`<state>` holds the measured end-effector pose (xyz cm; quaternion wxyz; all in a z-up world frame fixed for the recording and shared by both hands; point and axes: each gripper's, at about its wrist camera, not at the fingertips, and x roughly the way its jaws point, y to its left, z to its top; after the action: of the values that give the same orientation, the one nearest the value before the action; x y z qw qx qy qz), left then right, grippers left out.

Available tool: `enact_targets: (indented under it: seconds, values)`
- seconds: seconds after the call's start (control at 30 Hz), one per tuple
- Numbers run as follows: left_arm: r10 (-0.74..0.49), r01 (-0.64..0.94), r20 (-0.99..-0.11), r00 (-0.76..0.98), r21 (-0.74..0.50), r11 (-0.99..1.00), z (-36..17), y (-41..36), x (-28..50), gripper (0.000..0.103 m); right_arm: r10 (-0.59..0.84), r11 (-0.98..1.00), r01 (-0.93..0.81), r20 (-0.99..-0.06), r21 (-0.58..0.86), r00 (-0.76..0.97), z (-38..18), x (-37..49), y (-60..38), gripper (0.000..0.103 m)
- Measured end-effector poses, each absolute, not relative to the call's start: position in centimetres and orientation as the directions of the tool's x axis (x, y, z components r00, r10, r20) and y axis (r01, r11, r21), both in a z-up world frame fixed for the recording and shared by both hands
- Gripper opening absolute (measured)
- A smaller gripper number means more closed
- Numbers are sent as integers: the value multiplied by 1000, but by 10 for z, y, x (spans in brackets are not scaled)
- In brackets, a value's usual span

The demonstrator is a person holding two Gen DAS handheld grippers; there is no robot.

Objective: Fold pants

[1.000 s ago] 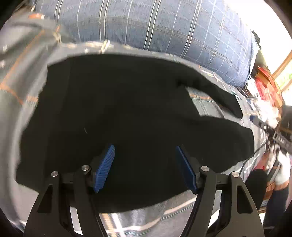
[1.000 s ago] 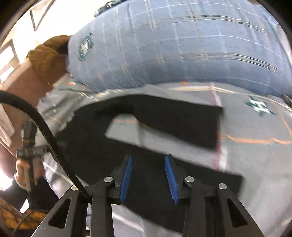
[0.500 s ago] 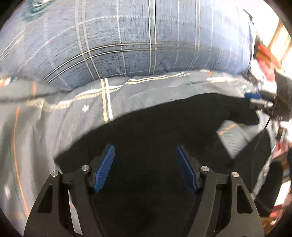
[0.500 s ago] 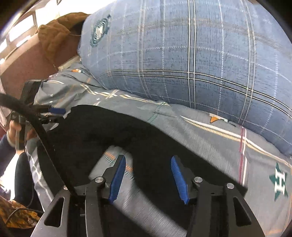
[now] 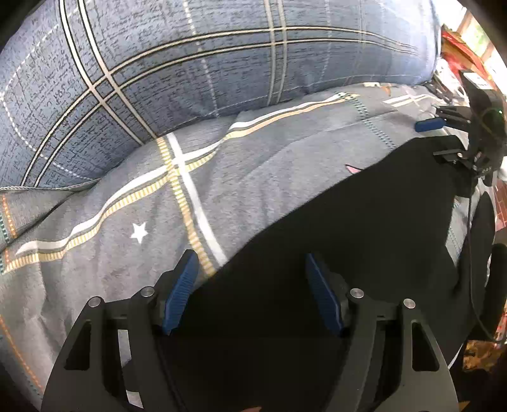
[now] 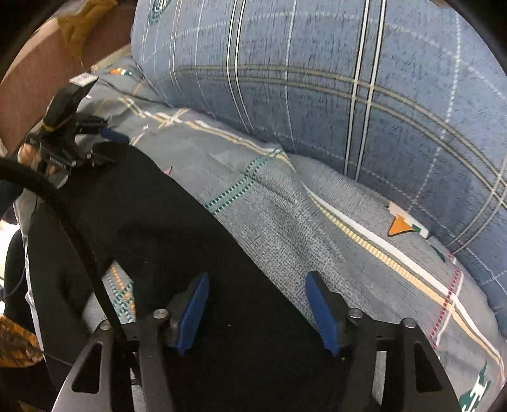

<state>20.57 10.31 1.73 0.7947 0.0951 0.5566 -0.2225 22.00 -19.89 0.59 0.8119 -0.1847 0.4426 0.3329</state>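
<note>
Black pants [image 5: 348,241] lie flat on a grey patterned bedsheet [image 5: 126,202]. In the left wrist view my left gripper [image 5: 252,288] is open and empty, low over the pants' far edge, with its left pad over the sheet. The right gripper [image 5: 443,136] shows at the far right, at the other end of the same edge. In the right wrist view my right gripper [image 6: 258,304] is open and empty over the pants [image 6: 158,237] edge. The left gripper [image 6: 98,145] shows at upper left, at the pants' far corner.
A large blue plaid pillow [image 5: 221,57] lies along the back of the bed, also seen in the right wrist view [image 6: 348,79]. A brown headboard [image 6: 38,66] and a mustard cloth [image 6: 82,22] are at upper left. Red clutter [image 5: 456,47] sits beyond the bed's right side.
Both grippers have moved forward and lower toward the pants' far edge near the pillow. The right gripper's jaws have opened wider. The pants now lie flat with one straight edge.
</note>
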Motion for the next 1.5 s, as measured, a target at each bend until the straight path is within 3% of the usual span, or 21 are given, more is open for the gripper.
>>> enact_targets:
  seconds: [0.1,0.23,0.3,0.33,0.37,0.4,0.43,0.47,0.53,0.7,0.87,1.03,1.2,1.3,1.37,1.4,1.47,1.5]
  values:
    - [-249,487,-928,277,-88,869,17,104,205,71,395,703,-711,-841,19,369,4,224,-198,64]
    - [-280,478,-917,286,-117,871,11,110,205,82,411,694,-719,-844,45,344,1,223,-199,64]
    - [-272,473,-917,291,-109,874,11,110,203,82,414,692,-721,-841,42,348,2,221,-196,55]
    - [-256,473,-916,308,-86,877,11,107,200,76,415,686,-726,-841,38,348,2,220,-194,41]
    - [-266,493,-905,333,-74,867,16,103,193,62,421,672,-740,-837,30,348,3,217,-189,31]
    - [-286,516,-889,358,-67,854,21,96,183,23,407,661,-750,-843,5,352,4,214,-183,29]
    - [-243,512,-875,420,7,859,25,89,173,12,392,655,-756,-847,-18,360,5,211,-177,22]
    - [-200,492,-867,456,58,869,26,83,166,12,373,645,-763,-851,-49,369,7,206,-171,12]
    - [-168,451,-857,488,83,889,28,79,155,8,343,646,-759,-856,-85,388,12,201,-165,6]
    - [-256,417,-770,585,15,909,78,89,110,5,364,658,-745,-823,-105,437,47,170,-175,5]
    - [-345,413,-681,646,-68,908,121,103,34,5,400,640,-755,-777,-143,487,90,105,-182,5]
    - [-363,389,-695,620,-129,912,93,106,-56,5,445,607,-782,-754,-144,484,103,14,-192,5]
    - [-328,273,-766,553,-205,940,32,111,-79,5,473,609,-793,-806,9,355,34,-40,-195,5]
    - [-369,193,-751,547,-317,929,31,126,-87,5,426,660,-750,-841,38,332,-12,-39,-195,5]
    - [-410,143,-722,557,-403,904,40,143,-97,6,449,680,-732,-809,35,379,-16,-43,-197,6]
    - [-408,123,-714,568,-417,901,44,148,-102,10,458,697,-715,-800,52,387,-12,-45,-200,8]
    - [-395,71,-692,604,-447,892,53,165,-113,36,438,716,-698,-797,30,416,-5,-50,-199,27]
    - [-389,32,-678,624,-474,880,55,175,-117,63,440,712,-702,-784,7,438,0,-57,-198,33]
